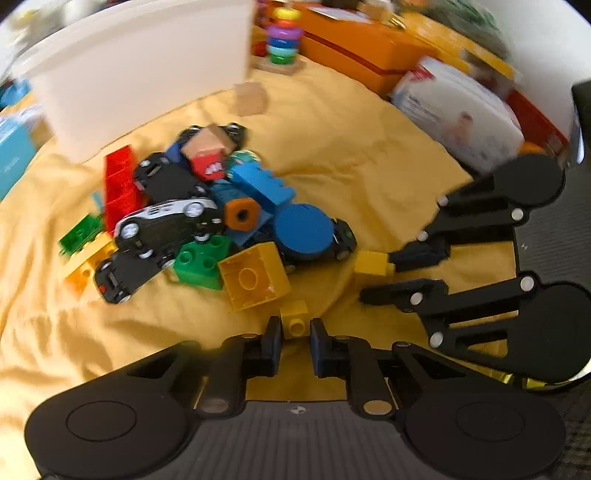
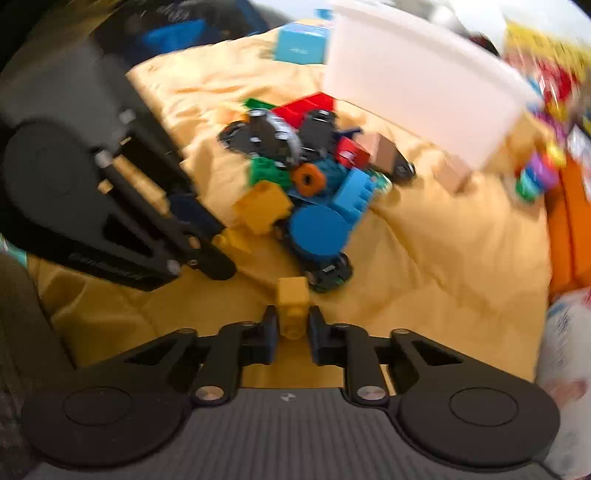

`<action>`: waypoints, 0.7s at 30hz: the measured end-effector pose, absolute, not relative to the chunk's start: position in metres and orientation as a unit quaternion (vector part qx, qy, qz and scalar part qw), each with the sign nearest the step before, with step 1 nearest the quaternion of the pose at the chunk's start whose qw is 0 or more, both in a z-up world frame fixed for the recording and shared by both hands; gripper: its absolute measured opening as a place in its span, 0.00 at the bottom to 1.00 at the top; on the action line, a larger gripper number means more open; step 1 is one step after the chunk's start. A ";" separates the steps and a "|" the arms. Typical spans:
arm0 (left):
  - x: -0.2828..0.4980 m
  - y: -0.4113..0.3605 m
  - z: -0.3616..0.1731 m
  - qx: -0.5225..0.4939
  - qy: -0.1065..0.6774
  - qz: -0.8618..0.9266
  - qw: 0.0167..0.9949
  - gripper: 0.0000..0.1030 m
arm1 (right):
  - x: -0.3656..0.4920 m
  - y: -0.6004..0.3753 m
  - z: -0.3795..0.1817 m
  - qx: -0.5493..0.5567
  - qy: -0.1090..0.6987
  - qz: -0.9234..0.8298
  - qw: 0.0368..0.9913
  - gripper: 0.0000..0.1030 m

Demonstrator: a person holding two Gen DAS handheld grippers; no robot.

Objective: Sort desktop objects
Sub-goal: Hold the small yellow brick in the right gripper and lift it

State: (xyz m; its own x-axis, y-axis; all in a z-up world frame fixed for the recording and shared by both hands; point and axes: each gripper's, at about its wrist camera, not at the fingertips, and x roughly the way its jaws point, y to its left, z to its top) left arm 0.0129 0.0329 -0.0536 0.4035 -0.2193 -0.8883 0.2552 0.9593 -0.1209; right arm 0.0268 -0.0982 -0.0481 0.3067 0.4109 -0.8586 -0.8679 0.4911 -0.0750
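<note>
Small yellow bricks (image 1: 293, 319) (image 2: 291, 299) clamped in both closed jaws, ring stacker (image 1: 283, 35) sharp only from left wrist (right blurred)

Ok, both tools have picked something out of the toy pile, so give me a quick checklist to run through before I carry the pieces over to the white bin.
1. Left tool shut on a small yellow brick: ok.
2. Right tool shut on its own small yellow brick: ok.
3. Both bricks clear of the toy pile: ok.
4. The two tools apart from each other: ok, though close.
5. White bin upright behind the pile: ok.
6. Room inside the bin: cannot tell, its inside is hidden.
</note>
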 end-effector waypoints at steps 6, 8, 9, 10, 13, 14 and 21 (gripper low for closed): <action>-0.011 0.026 -0.034 0.055 0.539 -0.130 0.830 0.18 | 0.045 -0.127 -0.038 -0.161 0.487 0.416 0.751 0.17; -0.013 0.021 -0.037 0.087 0.541 -0.120 0.828 0.18 | 0.045 -0.128 -0.037 -0.143 0.497 0.422 0.745 0.17; -0.010 0.020 -0.042 0.093 0.543 -0.114 0.827 0.18 | 0.044 -0.124 -0.037 -0.147 0.496 0.424 0.743 0.17; -0.009 0.018 -0.046 0.089 0.545 -0.109 0.826 0.18 | 0.044 -0.119 -0.040 -0.153 0.494 0.424 0.743 0.17; -0.003 0.019 -0.057 0.075 0.542 -0.114 0.829 0.21 | 0.050 -0.107 -0.049 -0.173 0.489 0.411 0.749 0.19; -0.005 0.018 -0.056 0.080 0.532 -0.111 0.835 0.22 | 0.050 -0.103 -0.051 -0.177 0.485 0.404 0.755 0.23; -0.024 0.025 -0.040 0.093 0.505 -0.111 0.851 0.22 | 0.035 -0.118 -0.040 -0.179 0.444 0.394 0.785 0.25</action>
